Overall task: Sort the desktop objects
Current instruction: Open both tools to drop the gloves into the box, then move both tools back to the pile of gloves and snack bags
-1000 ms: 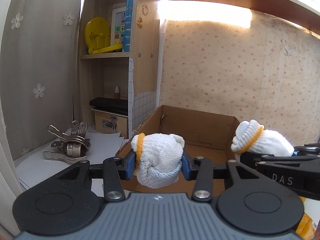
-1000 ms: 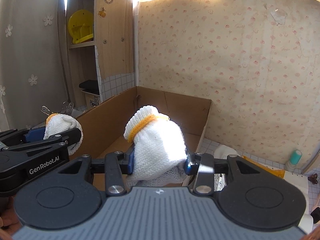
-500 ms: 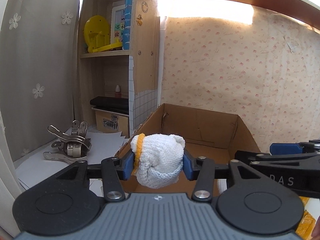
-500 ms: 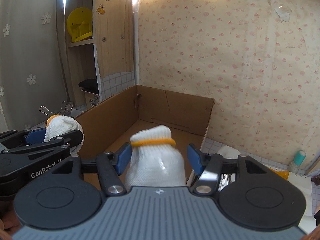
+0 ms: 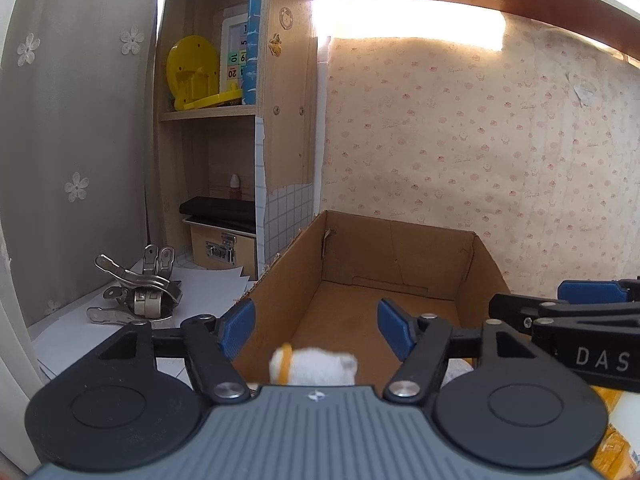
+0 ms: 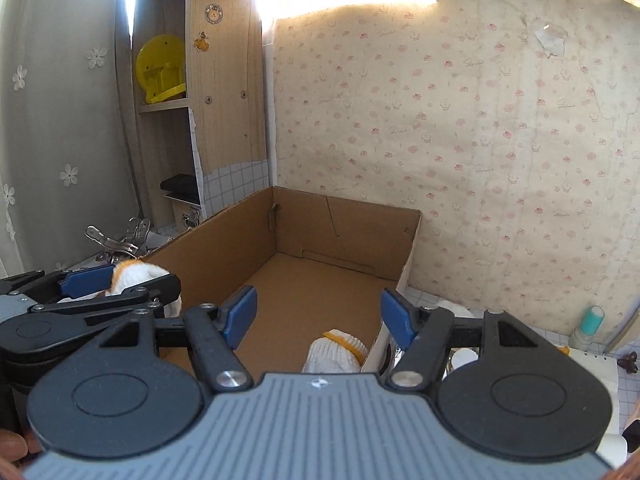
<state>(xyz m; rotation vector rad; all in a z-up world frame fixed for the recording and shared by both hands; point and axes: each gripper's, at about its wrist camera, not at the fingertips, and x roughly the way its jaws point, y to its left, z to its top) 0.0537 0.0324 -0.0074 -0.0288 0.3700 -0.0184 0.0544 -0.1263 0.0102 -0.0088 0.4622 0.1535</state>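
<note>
An open cardboard box (image 5: 400, 248) (image 6: 352, 220) stands against the wallpapered wall. My left gripper (image 5: 316, 326) is open above the box's near end; a white glove bundle with an orange cuff (image 5: 314, 368) sits just below it, free of the pads. My right gripper (image 6: 318, 314) is open too, and a second white glove bundle (image 6: 336, 350) lies on the box floor near the right wall. In the right wrist view the left gripper (image 6: 104, 284) shows at the left with its glove (image 6: 140, 276) between its fingers.
Metal clips (image 5: 140, 292) lie on white paper left of the box. A wooden shelf unit (image 5: 240, 120) holds a yellow toy, a black case and a small box. A teal-capped bottle (image 6: 588, 322) and white items stand right of the box.
Both grippers have opened. The right one let its glove drop into the box first; the left one has now released its glove, which has sunk below the pads.
</note>
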